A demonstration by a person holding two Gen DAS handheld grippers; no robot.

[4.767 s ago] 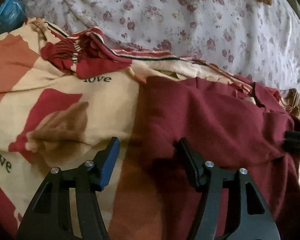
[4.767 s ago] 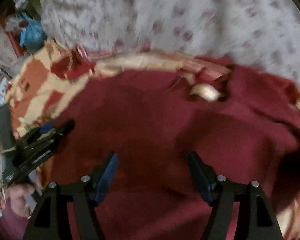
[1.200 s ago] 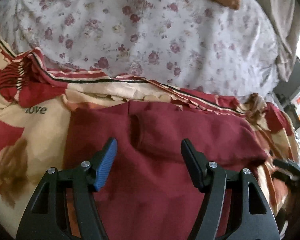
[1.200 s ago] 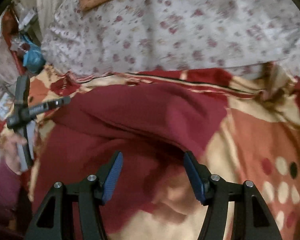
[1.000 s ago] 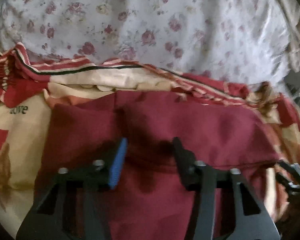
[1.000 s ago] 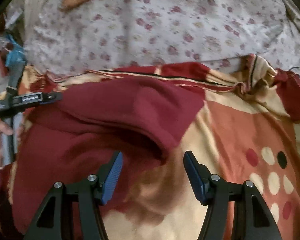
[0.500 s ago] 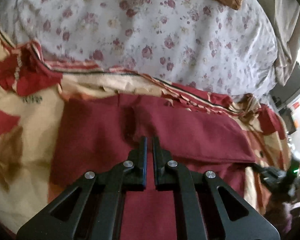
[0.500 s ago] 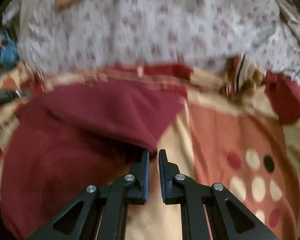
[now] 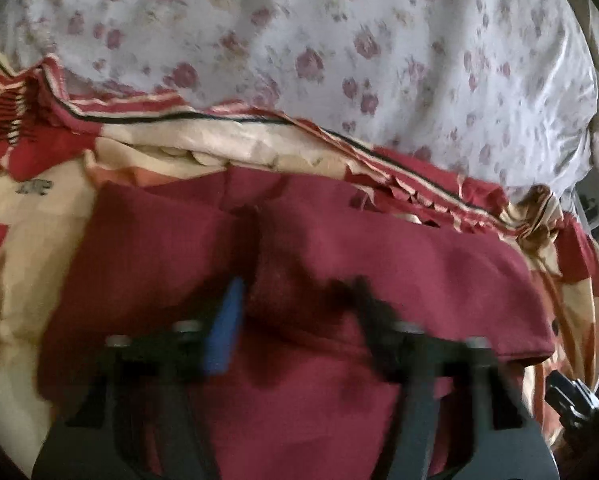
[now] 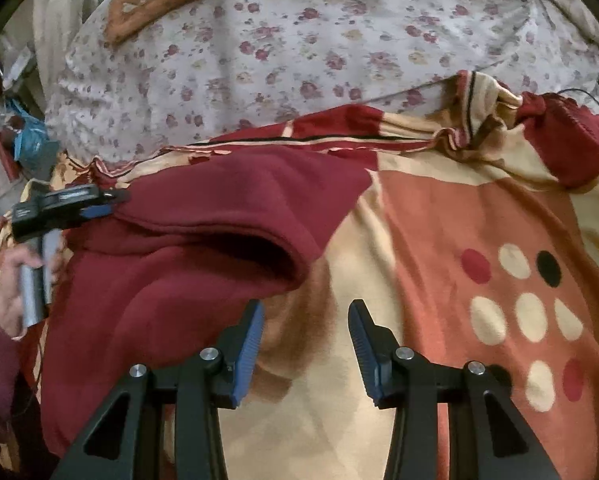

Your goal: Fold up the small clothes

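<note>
A dark red garment (image 9: 379, 272) lies on the patterned blanket, with its far part folded over toward me. My left gripper (image 9: 295, 300) is open and blurred, low over the garment's middle, holding nothing. In the right wrist view the same garment (image 10: 203, 240) fills the left half, its folded flap ending in a loose edge. My right gripper (image 10: 305, 320) is open and empty, just right of that edge, above the blanket. The left gripper also shows in the right wrist view (image 10: 115, 200) at the garment's far left edge.
A cream, red and orange blanket (image 10: 479, 240) covers the bed. A white floral quilt (image 9: 339, 40) is heaped behind the garment. A blue bag (image 10: 31, 136) and clutter sit at the far left. The right gripper shows at the left wrist view's lower right (image 9: 571, 400).
Both grippers were shut half a second ago and are open now. The folded flap lies flat on the garment, released.
</note>
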